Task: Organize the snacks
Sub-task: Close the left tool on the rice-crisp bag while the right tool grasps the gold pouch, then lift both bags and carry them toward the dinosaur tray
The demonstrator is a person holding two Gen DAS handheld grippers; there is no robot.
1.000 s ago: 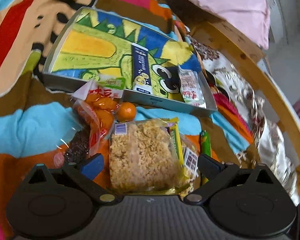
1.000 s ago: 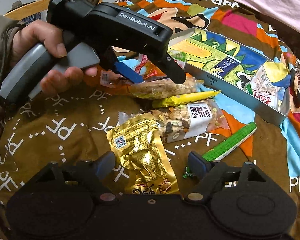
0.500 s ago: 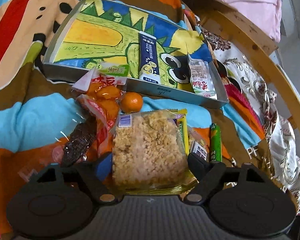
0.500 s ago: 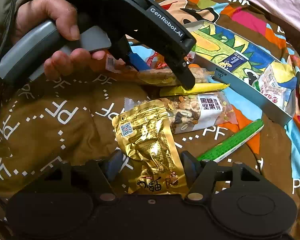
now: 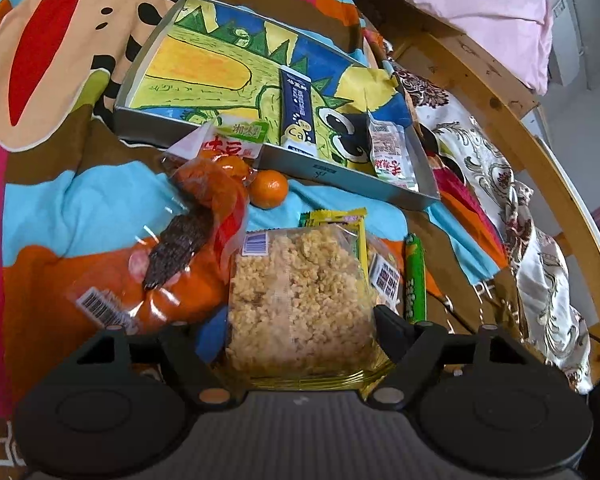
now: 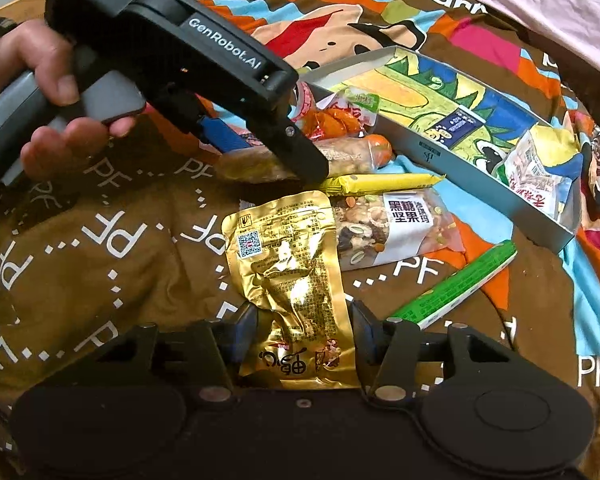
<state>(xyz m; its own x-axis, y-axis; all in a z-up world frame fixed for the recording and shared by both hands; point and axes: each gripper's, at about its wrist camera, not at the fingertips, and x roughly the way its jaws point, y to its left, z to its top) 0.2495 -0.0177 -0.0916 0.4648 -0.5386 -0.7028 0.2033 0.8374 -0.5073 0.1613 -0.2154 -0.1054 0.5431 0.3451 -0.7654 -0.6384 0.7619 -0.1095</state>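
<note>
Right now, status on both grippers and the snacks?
Left gripper closing around the puffed rice pack. Right gripper closing around the gold pouch. Box ahead, two packets inside. Nothing blocking.

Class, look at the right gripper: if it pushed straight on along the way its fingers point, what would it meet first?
The gold foil pouch: it already lies between the right gripper fingers, whose jaws have just been closing on it. Beyond it lies the mixed-nut pack, though depth is unclear.

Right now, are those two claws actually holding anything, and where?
Left gripper closes on the puffed-rice pack's near end; right gripper on the gold pouch's near end. Neither looks lifted.
</note>
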